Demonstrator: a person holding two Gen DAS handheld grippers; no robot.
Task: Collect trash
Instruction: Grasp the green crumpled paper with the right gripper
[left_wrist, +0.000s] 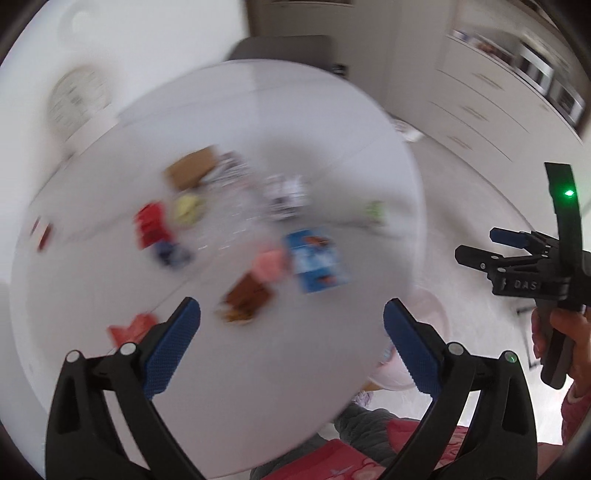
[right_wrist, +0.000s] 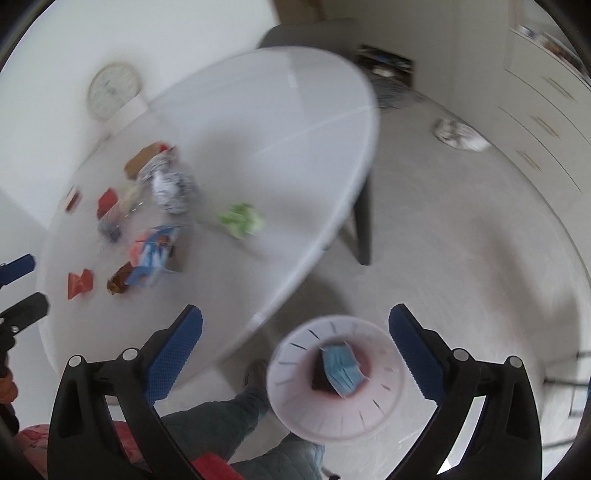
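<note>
**A:** Blue-padded jaws of the left gripper (left_wrist: 291, 347) sit closest in the left wrist view, spread wide with nothing between them. Beyond them, what's left on the bench (left_wrist: 258, 122)?

**B:** Plenty, though it's blurred. Near the front edge lies a brown wrapper (left_wrist: 246, 298), with a red wrapper (left_wrist: 130, 329) toward the left side. A blue carton (left_wrist: 317, 260) sits mid-bench beside something pink (left_wrist: 270, 263). Further back are a red packet (left_wrist: 150, 229), a yellowish lump (left_wrist: 187, 207), a brown cardboard piece (left_wrist: 192, 167) and a black-and-white crumpled wrapper (left_wrist: 286, 195). A green scrap (left_wrist: 375, 211) lies near the right edge. Off the right edge, a hand (left_wrist: 565, 343) holds the right gripper (left_wrist: 476, 245), jaws apart.

**A:** And the right wrist view?

**B:** Its own jaws are wide and empty too. Between them, down on the floor (right_wrist: 461, 240), stands a pale pink bin (right_wrist: 295, 424) by the bench's near edge, with a blue face mask (right_wrist: 342, 372) and something dark inside. The left gripper's tips poke in at the left border.

**A:** So which step?

**B:** I'd judge a drop has been made and both hands are free for the next pick. Next comes reaching back over the bench, closing on one piece, probably the brown wrapper or the carton, and carrying it over the edge to the bin.

**A:** The room?

**B:** White round bench, pale floor, a clock (right_wrist: 113, 90) leaning at the wall, white drawers (left_wrist: 480, 110) on the right, and crumpled paper (right_wrist: 460, 134) on the floor.
</note>
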